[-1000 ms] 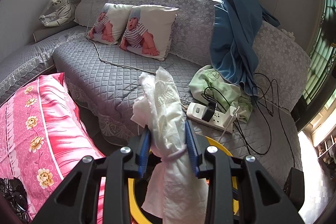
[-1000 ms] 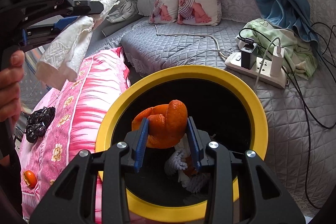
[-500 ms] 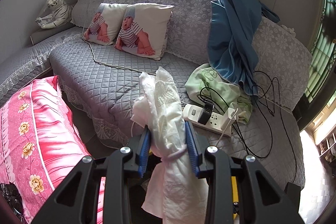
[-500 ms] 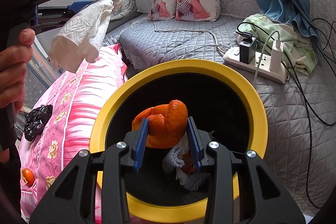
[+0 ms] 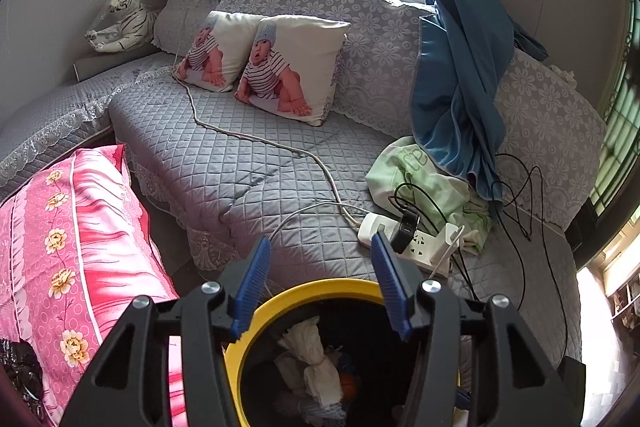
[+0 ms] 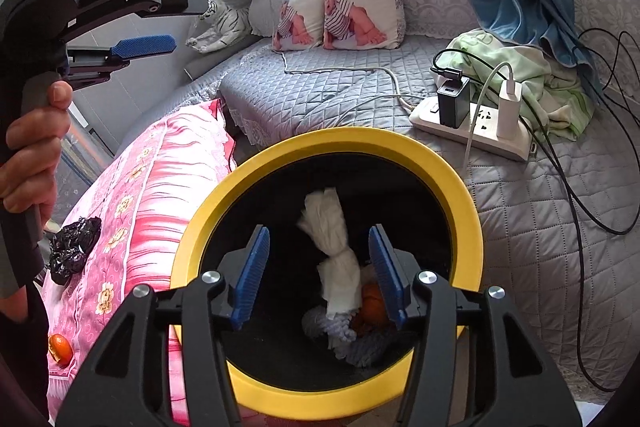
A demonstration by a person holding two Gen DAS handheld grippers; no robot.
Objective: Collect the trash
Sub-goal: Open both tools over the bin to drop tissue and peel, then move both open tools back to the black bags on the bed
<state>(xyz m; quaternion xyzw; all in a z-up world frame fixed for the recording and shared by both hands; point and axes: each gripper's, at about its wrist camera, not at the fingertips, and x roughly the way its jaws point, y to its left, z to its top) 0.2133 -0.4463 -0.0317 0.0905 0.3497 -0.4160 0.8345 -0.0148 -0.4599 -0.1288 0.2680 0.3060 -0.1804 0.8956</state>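
A black bin with a yellow rim [image 6: 460,183] stands between the pink bedding and the grey sofa; it also shows in the left wrist view [image 5: 280,303]. Inside lie a white tissue wad [image 6: 332,247], an orange peel [image 6: 374,301] and a pale rag [image 6: 340,331]; the tissue also shows in the left wrist view [image 5: 312,355]. My right gripper [image 6: 320,269] is open and empty just above the bin mouth. My left gripper [image 5: 320,275] is open and empty above the bin's near rim; it shows at upper left in the right wrist view [image 6: 176,23].
A crumpled black bag [image 6: 74,243] and a small orange fruit [image 6: 60,347] lie on the pink bedding [image 6: 152,195]. A white power strip [image 6: 472,127] with chargers and cables, a green cloth [image 6: 540,75] and two baby-print pillows [image 5: 280,67] lie on the sofa.
Both grippers have opened. The tissue wad dropped from my left gripper and the orange peel from my right gripper; both now lie in the bin.
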